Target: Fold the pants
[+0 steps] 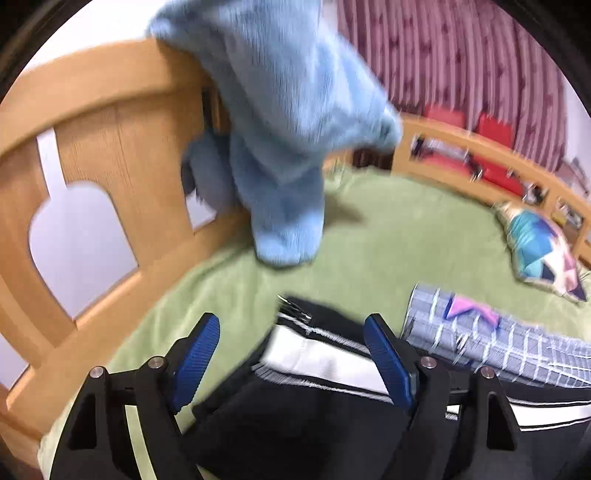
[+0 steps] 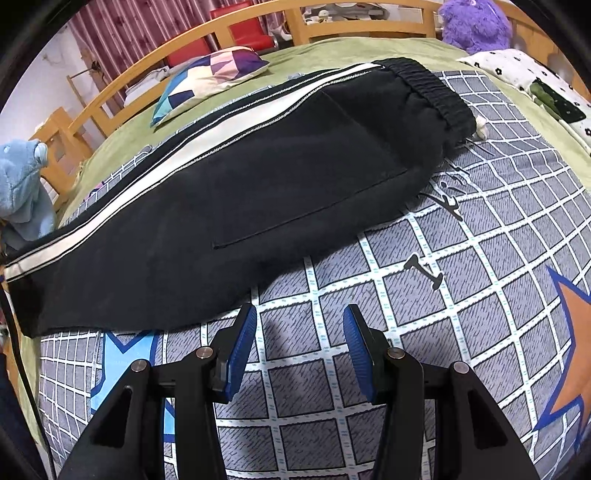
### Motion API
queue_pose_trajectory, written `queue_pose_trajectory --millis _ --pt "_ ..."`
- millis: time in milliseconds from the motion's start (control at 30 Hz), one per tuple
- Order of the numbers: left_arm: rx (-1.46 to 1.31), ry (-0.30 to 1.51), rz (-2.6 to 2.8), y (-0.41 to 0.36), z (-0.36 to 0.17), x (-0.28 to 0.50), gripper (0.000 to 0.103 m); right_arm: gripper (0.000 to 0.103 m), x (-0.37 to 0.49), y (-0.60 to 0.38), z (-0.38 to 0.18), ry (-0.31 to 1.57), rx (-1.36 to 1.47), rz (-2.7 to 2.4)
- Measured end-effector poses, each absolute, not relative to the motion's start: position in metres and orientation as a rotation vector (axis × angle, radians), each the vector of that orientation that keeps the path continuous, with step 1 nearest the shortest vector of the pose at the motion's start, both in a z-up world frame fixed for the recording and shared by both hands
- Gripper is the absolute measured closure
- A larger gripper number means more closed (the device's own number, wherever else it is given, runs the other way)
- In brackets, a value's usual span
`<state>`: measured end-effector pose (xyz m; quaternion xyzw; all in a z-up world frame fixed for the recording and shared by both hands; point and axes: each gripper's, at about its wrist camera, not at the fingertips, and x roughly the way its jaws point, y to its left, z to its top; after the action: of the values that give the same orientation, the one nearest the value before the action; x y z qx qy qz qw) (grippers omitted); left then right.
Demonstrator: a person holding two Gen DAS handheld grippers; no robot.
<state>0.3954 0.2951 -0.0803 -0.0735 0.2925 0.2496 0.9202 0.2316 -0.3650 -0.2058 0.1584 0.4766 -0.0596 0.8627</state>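
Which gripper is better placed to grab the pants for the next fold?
Probably the left gripper: open, with the black pants leg end between its fingers. The right gripper is open over the checked blanket, beside the pants.

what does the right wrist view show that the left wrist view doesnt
Only the right wrist view shows the elastic waistband of the black pants, a purple plush toy, a white flower-print cushion and the right gripper, jaws open over the checked blanket.

Only the left wrist view shows the leg end of the pants between the open jaws of the left gripper, and the wooden headboard up close.

Both show the pants' white stripe, the blue plush toy, the patchwork pillow and the green bed cover.
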Motion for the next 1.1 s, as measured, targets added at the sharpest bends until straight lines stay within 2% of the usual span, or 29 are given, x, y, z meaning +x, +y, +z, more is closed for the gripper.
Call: queue_pose_trajectory --millis 100,267,467,600,1067,1100 --pt "-0.105 0.603 0.488 0.282 -0.079 0.381 0.023 0.055 0.232 -0.362 -0.207 1.005 0.343 -0.119" --pt "-0.153 0.742 0.310 0.253 -0.116 0.347 0.023 0.055 0.235 -0.365 -0.199 0.970 0.348 -0.106" --pt "-0.373 0.863 0.090 0.219 -0.179 0.288 0.023 0.047 0.247 -0.395 -0.200 0.929 0.437 -0.118" --pt "-0.682 0.917 0.009 0.226 -0.227 0.262 0.024 0.041 0.262 -0.415 -0.207 0.903 0.513 -0.093" --pt "-0.908 0.774 0.080 0.261 -0.241 0.340 0.026 0.041 0.346 -0.473 -0.242 0.777 0.822 -0.129" --pt "-0.942 0.765 0.096 0.264 -0.243 0.342 0.028 0.053 0.352 -0.475 -0.242 0.777 0.829 -0.138"
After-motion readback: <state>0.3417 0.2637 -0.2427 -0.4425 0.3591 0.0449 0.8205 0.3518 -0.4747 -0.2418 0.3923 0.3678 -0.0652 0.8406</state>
